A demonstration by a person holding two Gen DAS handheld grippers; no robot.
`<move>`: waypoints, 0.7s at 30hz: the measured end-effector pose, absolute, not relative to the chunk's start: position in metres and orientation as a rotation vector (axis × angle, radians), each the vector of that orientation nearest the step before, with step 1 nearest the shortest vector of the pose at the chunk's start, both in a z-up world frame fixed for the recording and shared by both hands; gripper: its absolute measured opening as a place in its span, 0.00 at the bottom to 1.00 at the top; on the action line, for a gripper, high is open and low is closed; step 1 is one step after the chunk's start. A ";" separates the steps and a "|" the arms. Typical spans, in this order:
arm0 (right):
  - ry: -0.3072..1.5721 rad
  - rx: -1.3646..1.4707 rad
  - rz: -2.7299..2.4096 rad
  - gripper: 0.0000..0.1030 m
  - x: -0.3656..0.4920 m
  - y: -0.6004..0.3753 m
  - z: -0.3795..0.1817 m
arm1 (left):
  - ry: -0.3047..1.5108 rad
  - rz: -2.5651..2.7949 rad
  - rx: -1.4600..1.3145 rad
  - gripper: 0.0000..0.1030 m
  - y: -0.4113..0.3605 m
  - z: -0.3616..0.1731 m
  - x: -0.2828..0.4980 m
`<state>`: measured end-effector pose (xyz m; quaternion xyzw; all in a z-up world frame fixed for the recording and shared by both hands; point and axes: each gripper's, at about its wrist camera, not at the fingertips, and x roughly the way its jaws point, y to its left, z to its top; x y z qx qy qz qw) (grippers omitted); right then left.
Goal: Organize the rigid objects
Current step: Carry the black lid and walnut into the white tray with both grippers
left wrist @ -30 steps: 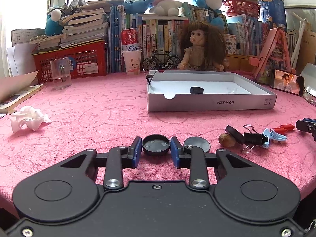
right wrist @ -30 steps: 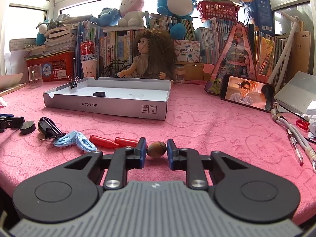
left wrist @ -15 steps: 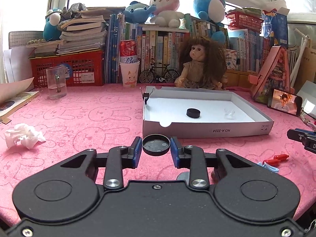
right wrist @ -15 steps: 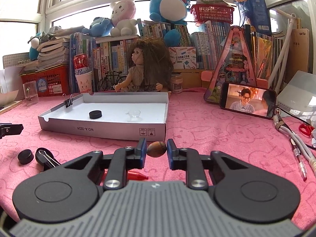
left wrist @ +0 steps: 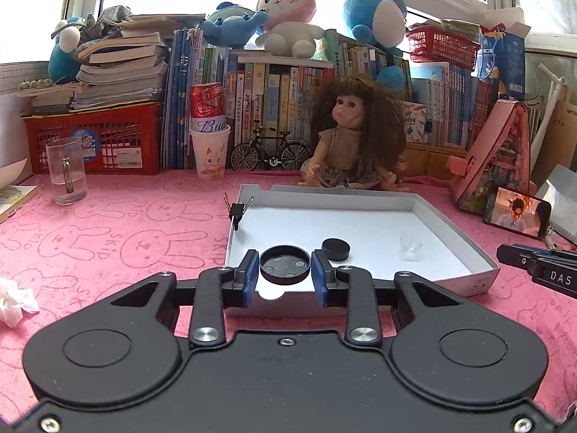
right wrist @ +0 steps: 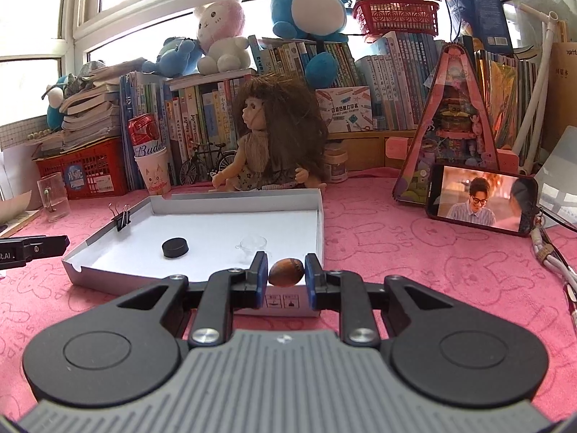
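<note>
Left wrist view has the left gripper [left wrist: 285, 277] clamped on a round black cap [left wrist: 285, 265], open side up, with both blue pads touching its rim; the cap hangs over the near left corner of a shallow white cardboard tray [left wrist: 452, 232] that sits on a pink bunny-print tablecloth [left wrist: 108, 245]. Inside the tray lie a black puck-shaped disc [left wrist: 335, 249] near the front middle and a small clear cup [left wrist: 410, 246] toward the right side, well apart from each other. A black binder clip [left wrist: 237, 210] stands clipped on the tray's left wall. Right wrist view shows the right gripper [right wrist: 286, 278] closed on a brown nut-like object [right wrist: 286, 271], held above the tray's near right corner. A doll [right wrist: 268, 144] sits just behind the tray's far edge, and a phone [right wrist: 481, 203] leans near the tablecloth's right edge. A crumpled tissue [left wrist: 14, 297] lies at the left edge.
</note>
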<state>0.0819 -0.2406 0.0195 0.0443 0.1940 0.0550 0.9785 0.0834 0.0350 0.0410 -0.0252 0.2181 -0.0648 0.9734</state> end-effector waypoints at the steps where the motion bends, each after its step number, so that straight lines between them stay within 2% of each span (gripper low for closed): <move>1: 0.396 0.092 0.112 0.25 0.087 -0.240 0.020 | 0.442 -0.136 -0.055 0.29 0.034 0.042 0.089; 21: 0.659 0.278 0.116 0.25 0.200 -0.242 0.017 | 0.620 -0.144 -0.126 0.29 0.023 0.023 0.209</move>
